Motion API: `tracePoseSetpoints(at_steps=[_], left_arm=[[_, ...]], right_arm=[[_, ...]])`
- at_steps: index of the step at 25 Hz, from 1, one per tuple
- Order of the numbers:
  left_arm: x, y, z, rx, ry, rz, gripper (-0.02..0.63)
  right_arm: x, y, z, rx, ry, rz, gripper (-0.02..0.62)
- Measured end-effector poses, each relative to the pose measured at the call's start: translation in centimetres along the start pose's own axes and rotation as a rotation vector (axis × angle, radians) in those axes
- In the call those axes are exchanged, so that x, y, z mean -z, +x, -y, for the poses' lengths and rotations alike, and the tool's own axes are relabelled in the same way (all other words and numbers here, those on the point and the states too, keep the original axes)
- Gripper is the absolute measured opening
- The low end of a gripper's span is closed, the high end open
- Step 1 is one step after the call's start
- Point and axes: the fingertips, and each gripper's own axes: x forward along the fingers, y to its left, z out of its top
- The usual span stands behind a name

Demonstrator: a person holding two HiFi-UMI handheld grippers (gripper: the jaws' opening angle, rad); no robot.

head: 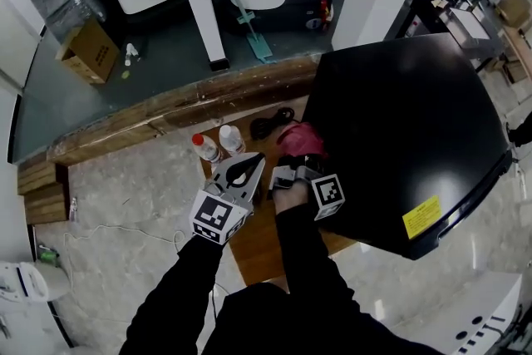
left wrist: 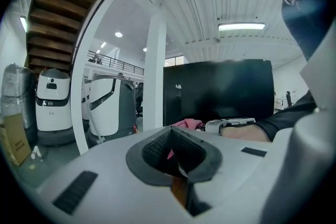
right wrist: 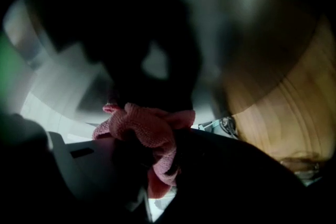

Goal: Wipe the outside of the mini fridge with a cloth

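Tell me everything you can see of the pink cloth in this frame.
The cloth is pink with a knitted, looped texture and looks soft. It is bunched into a crumpled wad, not spread flat. The right gripper is shut on it, with folds spilling out past the jaws. In the head view it appears pressed to the left side of the black mini fridge, above the wooden table. Dampness can't be judged.

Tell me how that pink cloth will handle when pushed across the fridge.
The pink cloth bunches in folds from the right gripper, so it's likely floppy and light. Its knitted texture probably drags rather than slips on the glossy mini fridge.
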Motion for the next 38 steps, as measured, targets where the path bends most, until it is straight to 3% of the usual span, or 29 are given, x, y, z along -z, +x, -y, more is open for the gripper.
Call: tracePoseSetpoints(at_steps=[12, 26, 33, 38], left_arm=[[7.3, 2.2, 2.3, 0.06, -0.044, -0.122, 0.006], [9.9, 0.3, 2.8, 0.037, -0.093, -0.154, 0.008], [9.7, -2.2, 2.2, -0.012, -0.11, -0.103, 0.006], [6.2, -4.7, 2.4, -0.071, -0.113, -0.02, 0.006]], right_arm=[[-0.9, 1.1, 10.2, 0.09, -0.031, 0.006, 0.083], [-2.2, 0.9, 19.2, 0.231, -0.118, 0.0, 0.083], [-0.5, -1.0, 17.9, 0.199, -0.278, -0.134, 0.081], [3.3, -4.1, 11.1, 0.044, -0.419, -0.327, 0.081]])
